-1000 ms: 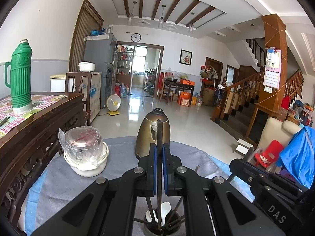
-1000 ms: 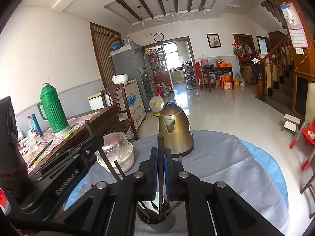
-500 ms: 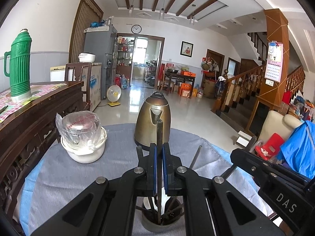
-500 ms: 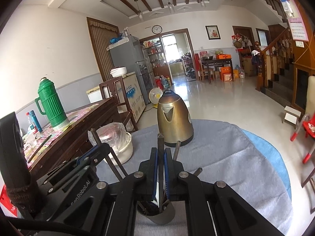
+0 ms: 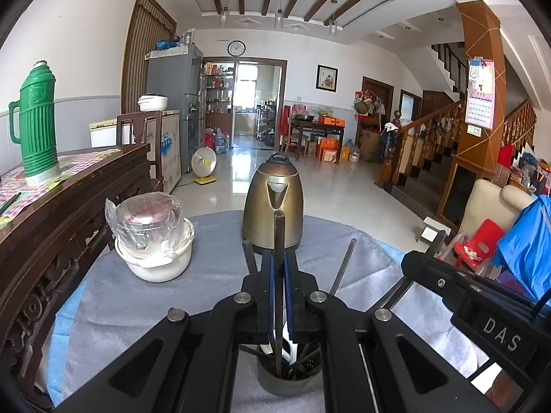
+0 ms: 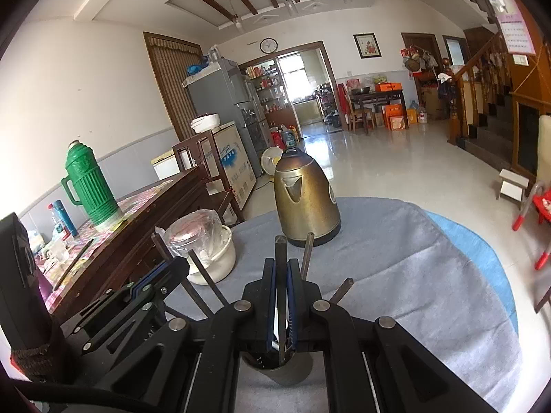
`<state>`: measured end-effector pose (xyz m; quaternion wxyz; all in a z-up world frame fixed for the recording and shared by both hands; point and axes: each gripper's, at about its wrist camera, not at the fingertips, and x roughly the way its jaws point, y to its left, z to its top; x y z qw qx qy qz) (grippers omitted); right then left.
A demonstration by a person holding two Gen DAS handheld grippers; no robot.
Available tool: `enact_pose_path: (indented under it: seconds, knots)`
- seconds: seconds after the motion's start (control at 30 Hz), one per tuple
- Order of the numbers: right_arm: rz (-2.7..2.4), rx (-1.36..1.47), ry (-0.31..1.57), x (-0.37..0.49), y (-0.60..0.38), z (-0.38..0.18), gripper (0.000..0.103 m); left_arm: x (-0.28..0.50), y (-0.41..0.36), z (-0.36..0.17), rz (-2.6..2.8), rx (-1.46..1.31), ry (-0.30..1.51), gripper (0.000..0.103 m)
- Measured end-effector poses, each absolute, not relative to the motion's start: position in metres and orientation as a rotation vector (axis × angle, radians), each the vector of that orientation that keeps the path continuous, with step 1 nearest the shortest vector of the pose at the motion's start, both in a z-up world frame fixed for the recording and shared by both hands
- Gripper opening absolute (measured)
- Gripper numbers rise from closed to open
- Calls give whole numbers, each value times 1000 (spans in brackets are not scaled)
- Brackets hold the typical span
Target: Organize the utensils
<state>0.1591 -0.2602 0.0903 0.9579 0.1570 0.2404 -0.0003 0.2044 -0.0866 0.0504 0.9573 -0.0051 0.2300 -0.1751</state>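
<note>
Round table point(image 5: 113, 306) draped in grey napped cloth over a blue underlayer showing at the rim; it stands in a large tiled hall with beamed ceiling, wall clock, grey refrigerator, wooden staircase and a carved dark-wood sideboard point(image 5: 69, 206) to the left bearing a ribbed green thermos point(image 5: 36, 127). On the cloth: a bronze-toned metal kettle point(image 5: 272, 206), conical with black lid knob, upright toward the far side; a white ceramic bowl point(image 5: 155, 261) holding a glass item wrapped in clear plastic film, well apart to the kettle's left. Near edge: a dark grey cylindrical utensil holder point(image 5: 289, 383), upright, containing several dark square-section chopsticks fanned outward and a white piece, possibly a spoon, mostly hidden. Left gripper point(image 5: 278, 296), black frame with blue pads, jaws closed on one dark chopstick point(image 5: 279, 241) that stands vertical, its lower end down inside the holder and its top projecting in front of the kettle. Right gripper point(image 6: 281, 296), same build, jaws closed on a second dark chopstick point(image 6: 280, 251), likewise vertical with its lower end in the holder point(image 6: 286, 373). Both grippers sit just above the holder, side by side; each appears at the edge of the other's view. Holder contents are largely obscured by the gripper frames, so an exact count cannot be made; its base is cut off from the right view.
</note>
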Motion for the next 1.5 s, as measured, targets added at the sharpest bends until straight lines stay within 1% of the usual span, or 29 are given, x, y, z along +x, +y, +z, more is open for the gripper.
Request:
enact_pose_path:
  seconds: [0.8,0.87,0.9,0.93,1.0,1.07,1.1,1.13,1.27,1.33,1.37,1.43,1.5]
  knots:
    - [27,382,518,157,-259,90,9,193,-73,53,-341,25,492,6]
    - [36,397,521,157,-259,90,10,191,-72,53,-341,33,497,9]
    - [47,409,531,157,-259,90,10,190,-72,53,-341,38,500,17]
    - [53,417,537,157,-260,91,10,188,-71,54,-339,44,501,36]
    - [62,437,542,155,-261,92,15,181,-69,56,-326,52,489,54]
    - [70,466,536,152,-264,94,23,173,-65,58,-310,68,470,55]
    - [72,482,527,149,-266,95,25,171,-64,58,-305,74,468,57]
    - [71,492,519,146,-268,96,25,168,-61,59,-300,77,471,61]
    - [65,519,484,131,-273,102,24,156,-52,63,-274,75,481,68]
    - [60,528,468,121,-274,105,24,148,-46,66,-255,78,482,73]
    - [60,533,464,118,-274,107,24,143,-45,67,-245,83,480,74]
    - [57,548,453,107,-275,109,24,135,-42,69,-225,98,477,78]
    - [52,558,446,97,-275,112,24,125,-39,71,-215,111,476,79]
